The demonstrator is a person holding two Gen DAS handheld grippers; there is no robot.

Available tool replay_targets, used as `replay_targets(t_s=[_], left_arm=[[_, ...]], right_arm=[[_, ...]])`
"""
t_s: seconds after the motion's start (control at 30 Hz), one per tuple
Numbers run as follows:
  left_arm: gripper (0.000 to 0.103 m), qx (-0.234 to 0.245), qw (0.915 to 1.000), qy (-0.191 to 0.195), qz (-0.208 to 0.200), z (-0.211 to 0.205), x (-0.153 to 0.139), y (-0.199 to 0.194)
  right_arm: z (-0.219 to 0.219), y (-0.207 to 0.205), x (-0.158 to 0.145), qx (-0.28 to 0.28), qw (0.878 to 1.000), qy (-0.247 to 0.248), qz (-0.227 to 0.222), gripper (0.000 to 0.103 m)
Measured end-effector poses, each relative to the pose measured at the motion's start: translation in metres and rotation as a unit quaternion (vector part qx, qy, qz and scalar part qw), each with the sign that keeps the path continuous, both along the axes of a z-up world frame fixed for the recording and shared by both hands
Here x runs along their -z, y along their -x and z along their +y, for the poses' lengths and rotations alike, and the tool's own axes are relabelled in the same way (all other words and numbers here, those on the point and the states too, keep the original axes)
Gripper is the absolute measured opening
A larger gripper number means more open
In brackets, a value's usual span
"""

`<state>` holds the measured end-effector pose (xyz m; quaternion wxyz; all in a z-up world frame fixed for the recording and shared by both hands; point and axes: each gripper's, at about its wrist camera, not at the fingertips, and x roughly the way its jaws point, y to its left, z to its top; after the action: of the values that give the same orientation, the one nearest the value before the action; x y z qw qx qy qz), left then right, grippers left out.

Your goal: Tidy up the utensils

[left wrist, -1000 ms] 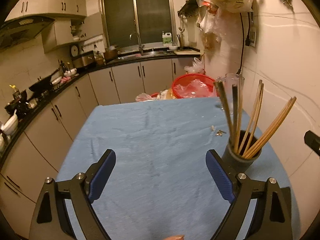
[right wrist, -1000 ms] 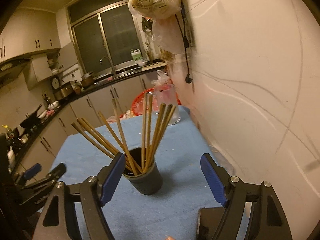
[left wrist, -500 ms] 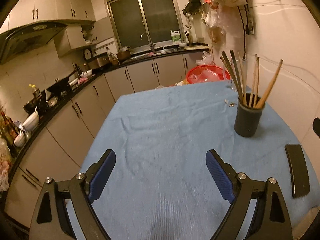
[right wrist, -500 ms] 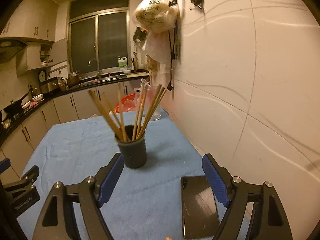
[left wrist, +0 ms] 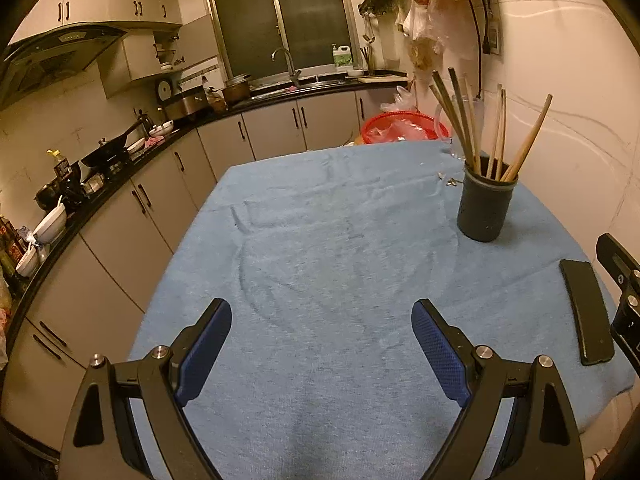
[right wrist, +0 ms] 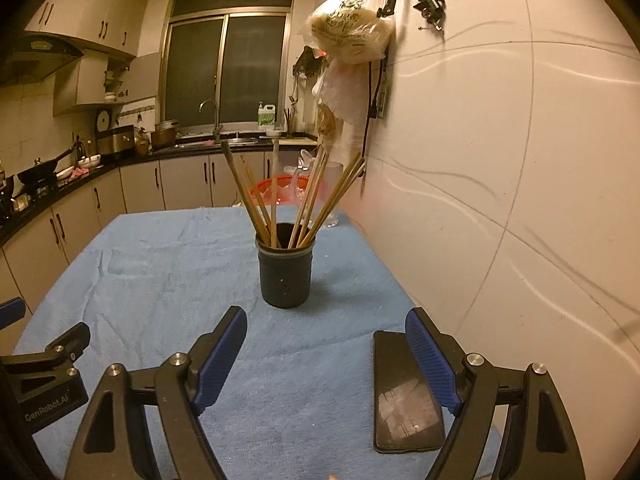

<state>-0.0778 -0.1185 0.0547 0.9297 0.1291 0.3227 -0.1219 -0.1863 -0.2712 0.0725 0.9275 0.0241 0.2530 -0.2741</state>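
Blue cloth [left wrist: 340, 248] covers the counter. Dark cup [right wrist: 285, 274] of chopsticks [right wrist: 304, 196] stands upright, far right, near the wall. Black phone [right wrist: 404, 396] lies nearer. Left hand-held gripper [left wrist: 322, 344] and right hand-held gripper [right wrist: 326, 354]: jaws apart, empty.

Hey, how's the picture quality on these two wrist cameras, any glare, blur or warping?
Left wrist view: dim yellowish light, strong fisheye bending of the cabinets, black corners; the dark cup of chopsticks looks sharp. Right wrist view: same warm cast, a reflection on the phone screen, wall lines curved by the lens, no obvious motion blur.
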Motion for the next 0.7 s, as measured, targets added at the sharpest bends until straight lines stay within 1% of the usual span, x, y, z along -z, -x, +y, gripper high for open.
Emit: replay_targets(t_s=[0.27, 0.7], left_arm=[[0.092, -0.005, 0.9999, 0.001, 0.012, 0.001, 0.009, -0.011], [0.092, -0.004, 0.9998, -0.004, 0.021, 0.001, 0.017, -0.016]], right_arm=[[-0.001, -0.017, 0.010, -0.002, 1.000, -0.001, 0.021, 0.084], [-0.002, -0.029, 0.021, -0.005, 0.999, -0.006, 0.041, 0.084]])
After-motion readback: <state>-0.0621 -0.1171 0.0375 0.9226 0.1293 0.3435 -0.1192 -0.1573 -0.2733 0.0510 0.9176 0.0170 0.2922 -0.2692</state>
